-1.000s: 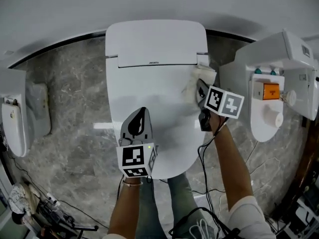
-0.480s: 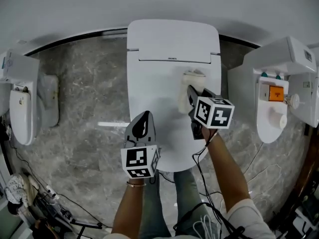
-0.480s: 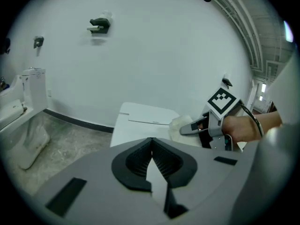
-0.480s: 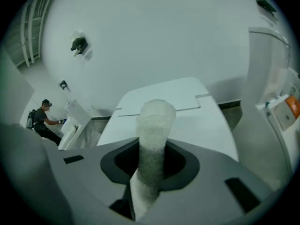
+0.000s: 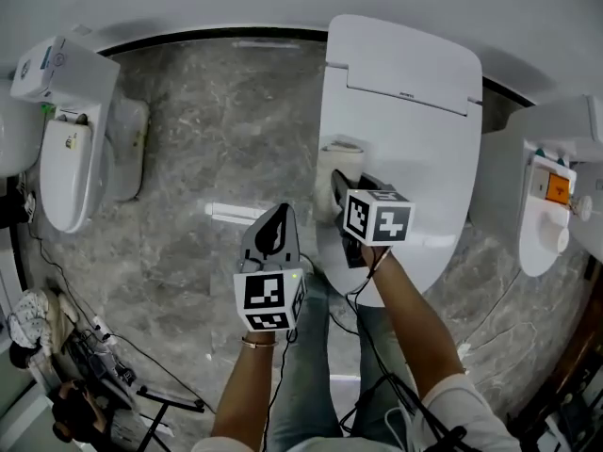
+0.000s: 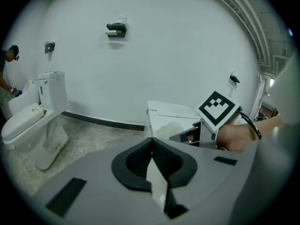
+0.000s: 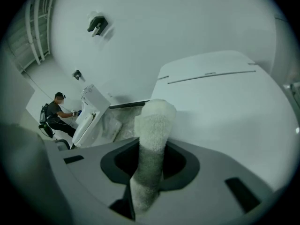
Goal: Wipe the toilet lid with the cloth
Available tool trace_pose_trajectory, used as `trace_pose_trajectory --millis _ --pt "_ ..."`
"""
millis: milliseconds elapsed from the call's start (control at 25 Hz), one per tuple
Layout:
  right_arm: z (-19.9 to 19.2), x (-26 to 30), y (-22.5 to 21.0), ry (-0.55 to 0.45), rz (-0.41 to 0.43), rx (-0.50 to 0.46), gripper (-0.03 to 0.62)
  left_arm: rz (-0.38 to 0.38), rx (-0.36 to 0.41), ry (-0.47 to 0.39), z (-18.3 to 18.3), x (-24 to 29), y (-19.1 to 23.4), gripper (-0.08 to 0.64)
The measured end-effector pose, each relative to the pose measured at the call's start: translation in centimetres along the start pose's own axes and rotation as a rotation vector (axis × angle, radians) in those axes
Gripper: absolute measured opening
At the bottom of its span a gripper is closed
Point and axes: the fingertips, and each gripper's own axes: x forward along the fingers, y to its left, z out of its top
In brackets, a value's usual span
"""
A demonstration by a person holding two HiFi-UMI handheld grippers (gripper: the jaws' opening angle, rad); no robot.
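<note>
The white toilet lid (image 5: pixel 415 130) lies closed, upper right of centre in the head view. A pale terry cloth (image 5: pixel 337 155) rests on the lid's left edge, and my right gripper (image 5: pixel 336 182) is shut on it. In the right gripper view the cloth (image 7: pixel 153 139) sticks up between the jaws, with the lid (image 7: pixel 229 97) behind it. My left gripper (image 5: pixel 273 226) hovers over the floor just left of the toilet. It is shut with nothing between its jaws (image 6: pixel 151 146). From it I see the cloth (image 6: pixel 170 129) and the lid (image 6: pixel 169 110).
A second toilet (image 5: pixel 66 149) stands at the far left and a third (image 5: pixel 546 215) with an orange label at the right. Grey marble floor (image 5: pixel 207 121) lies between, with a white strip (image 5: pixel 236 213) on it. Cables trail by my legs. A person (image 7: pixel 55 112) stands far off.
My right gripper has dragged the cloth from the lid's right side across to its left edge. The head view has swung left, so my left gripper is now over the floor beside the toilet.
</note>
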Motion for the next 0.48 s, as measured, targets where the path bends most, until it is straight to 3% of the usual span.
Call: trace_pose_trajectory --millis 160,320,480 --pt "0.2 -2.9 -5.9 -0.016 -0.071 0.029 0.098 -0.045 0.007 0.002 -0.5 1.1 -3.1 0.014" --pt "-0.2 -8.2 -14.8 -0.030 -0.198 0.081 0.098 -0.116 0.026 -0.006 -0.5 3.1 -9.5 0.014" --pt "-1.4 -13.3 -23.2 -0.028 -0.304 0.119 0.098 -0.174 -0.007 0.013 -1.3 5.2 -16.4 0.014"
